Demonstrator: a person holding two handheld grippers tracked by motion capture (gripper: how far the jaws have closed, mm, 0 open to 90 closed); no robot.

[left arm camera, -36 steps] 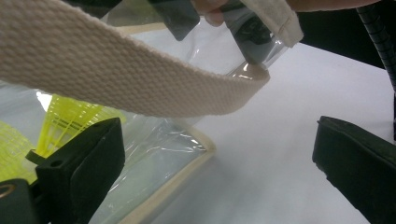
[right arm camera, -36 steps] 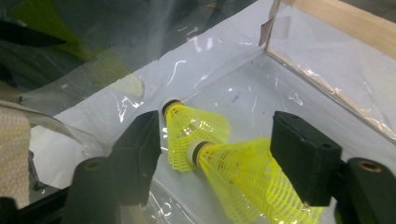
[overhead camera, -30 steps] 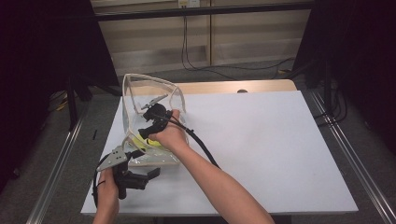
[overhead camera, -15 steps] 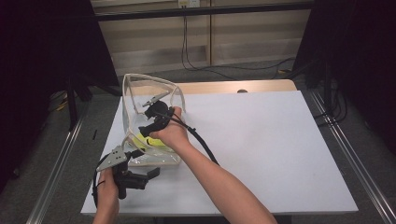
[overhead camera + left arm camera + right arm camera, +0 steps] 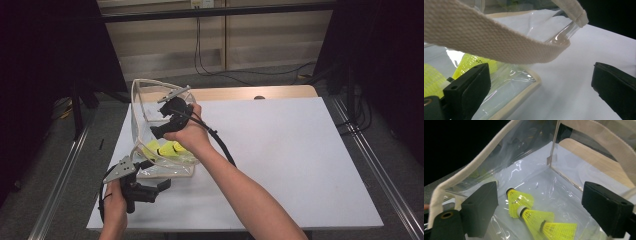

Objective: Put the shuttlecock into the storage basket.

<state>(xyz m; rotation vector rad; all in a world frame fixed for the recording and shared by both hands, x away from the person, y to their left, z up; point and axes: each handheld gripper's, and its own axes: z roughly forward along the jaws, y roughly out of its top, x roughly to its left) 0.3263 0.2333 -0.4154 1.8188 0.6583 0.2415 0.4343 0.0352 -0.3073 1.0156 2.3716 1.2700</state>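
While your right gripper (image 5: 539, 202) hangs open inside the clear bag (image 5: 150, 100) near the table's (image 5: 300, 150) left edge, three shuttlecocks (image 5: 534, 216) lie below; lift straight out. Left gripper (image 5: 536, 87) open, beside the strap (image 5: 486, 42).

Bag (image 5: 145, 107) sits on the tabletop's (image 5: 300, 165) left side, shuttlecocks (image 5: 531, 216) inside it, right tool (image 5: 159, 125) in its mouth, left tool (image 5: 155, 187) just in front.

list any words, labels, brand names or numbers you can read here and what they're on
None can be read: the clear bag, its beige strap, the yellow shuttlecocks, the white table and both grippers carry no legible text in any view.
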